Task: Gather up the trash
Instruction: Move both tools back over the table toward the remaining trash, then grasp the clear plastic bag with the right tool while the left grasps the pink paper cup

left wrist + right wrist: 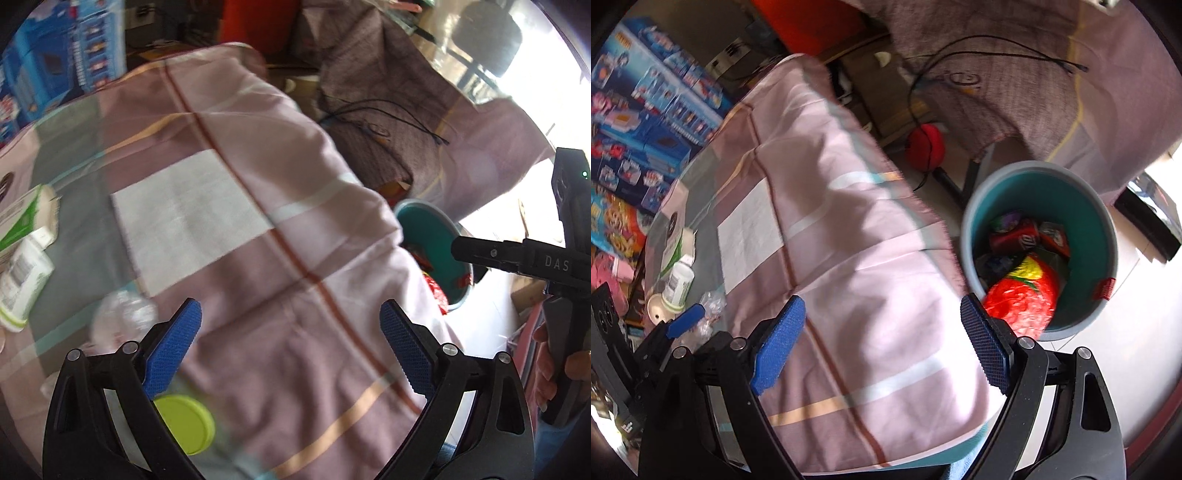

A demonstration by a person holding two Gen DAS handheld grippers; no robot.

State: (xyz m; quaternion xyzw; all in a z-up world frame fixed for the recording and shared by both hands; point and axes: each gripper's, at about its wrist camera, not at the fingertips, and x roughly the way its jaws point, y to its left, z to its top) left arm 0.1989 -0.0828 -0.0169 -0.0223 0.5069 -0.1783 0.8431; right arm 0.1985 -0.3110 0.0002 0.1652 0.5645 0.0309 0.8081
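Note:
A teal trash bin (pixel 1086 206) stands on the floor right of the table, holding a red-and-yellow wrapper (pixel 1023 295), a red can (pixel 1015 236) and other trash. It also shows in the left wrist view (pixel 436 229). My left gripper (pixel 291 347) is open and empty above the checked pink tablecloth (pixel 236 147). A crumpled clear plastic wrapper (pixel 122 317) and a lime green lid (pixel 184 421) lie by its left finger. My right gripper (pixel 882 339) is open and empty over the table's right edge, beside the bin.
A green-and-white carton (pixel 22 221) and a white bottle (pixel 677 284) lie at the table's left side. Blue toy boxes (pixel 646 122) stack behind. A cloth-draped surface with black cables (pixel 997 55) stands behind the bin. A red ball (pixel 925 147) lies on the floor.

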